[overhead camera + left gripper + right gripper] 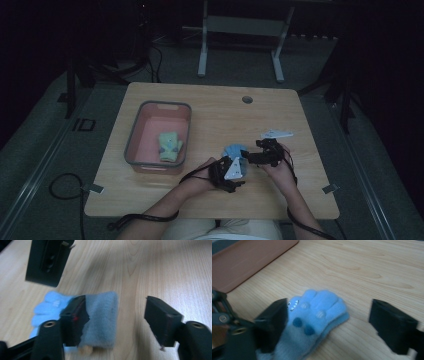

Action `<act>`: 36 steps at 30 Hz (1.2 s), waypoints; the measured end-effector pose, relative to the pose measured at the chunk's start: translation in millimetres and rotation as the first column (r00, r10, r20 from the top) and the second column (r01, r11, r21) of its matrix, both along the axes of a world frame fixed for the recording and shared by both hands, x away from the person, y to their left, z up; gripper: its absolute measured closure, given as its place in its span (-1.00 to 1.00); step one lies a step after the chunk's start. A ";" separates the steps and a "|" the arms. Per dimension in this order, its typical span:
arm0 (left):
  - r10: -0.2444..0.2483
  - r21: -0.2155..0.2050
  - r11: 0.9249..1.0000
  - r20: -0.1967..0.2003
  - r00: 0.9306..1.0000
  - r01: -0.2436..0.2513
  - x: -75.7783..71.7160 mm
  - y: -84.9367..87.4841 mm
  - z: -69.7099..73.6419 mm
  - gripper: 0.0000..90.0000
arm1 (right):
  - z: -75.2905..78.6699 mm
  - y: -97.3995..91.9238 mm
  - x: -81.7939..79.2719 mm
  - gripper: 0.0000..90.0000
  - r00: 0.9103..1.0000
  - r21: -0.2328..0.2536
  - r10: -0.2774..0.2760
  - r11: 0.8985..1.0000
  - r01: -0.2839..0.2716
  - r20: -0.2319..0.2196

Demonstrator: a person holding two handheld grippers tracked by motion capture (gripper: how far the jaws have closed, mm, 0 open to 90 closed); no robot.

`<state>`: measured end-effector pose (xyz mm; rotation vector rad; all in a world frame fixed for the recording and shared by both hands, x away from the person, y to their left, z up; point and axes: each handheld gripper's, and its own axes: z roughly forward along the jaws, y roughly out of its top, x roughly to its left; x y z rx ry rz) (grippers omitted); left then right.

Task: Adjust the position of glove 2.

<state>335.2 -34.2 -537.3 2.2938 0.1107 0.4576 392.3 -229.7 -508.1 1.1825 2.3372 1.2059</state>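
Two tools over a blue glove [314, 322] on the tabletop [215, 107], left tool [117, 320] jaws apart, one seemingly touching its cuff, right tool [329, 325] jaws spread wide around the fingers.

A: Where is the open room on the bench [210, 107]?

B: Across its far half and right side, bare wood apart from a small round port [247, 99] near the far edge.

A: And what blocks the way?

B: The pink bin [134, 135] walls off the left; near the front edge both tools, left tool [239, 172] and right tool [246, 156], crowd the blue glove [233, 149], and a white plate [276, 134] lies just beyond.
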 end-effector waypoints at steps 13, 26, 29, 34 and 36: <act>-0.026 0.104 0.994 0.011 1.000 0.025 17.6 -7.0 -9.4 0.29 | -33.8 15.7 19.6 -0.24 0.997 -0.063 -0.042 0.997 0.037 -0.068; -0.024 0.071 0.997 -0.046 0.999 0.027 25.3 1.7 -10.9 0.62 | -39.7 29.7 11.8 0.43 0.994 -0.080 -0.009 0.997 0.000 -0.112; -0.023 0.076 0.997 -0.054 0.998 0.027 25.6 2.0 -9.3 0.64 | -40.3 31.7 12.2 0.66 0.991 -0.055 0.017 0.998 -0.025 -0.131; -0.027 0.122 0.992 -0.040 0.999 0.032 22.6 0.9 0.8 0.68 | -34.7 29.6 12.8 0.76 0.990 -0.020 0.045 0.999 -0.049 -0.136; -0.030 0.124 0.992 -0.039 0.999 0.035 21.9 1.5 4.9 0.68 | -32.5 28.9 12.8 0.76 0.990 -0.009 0.052 0.999 -0.054 -0.134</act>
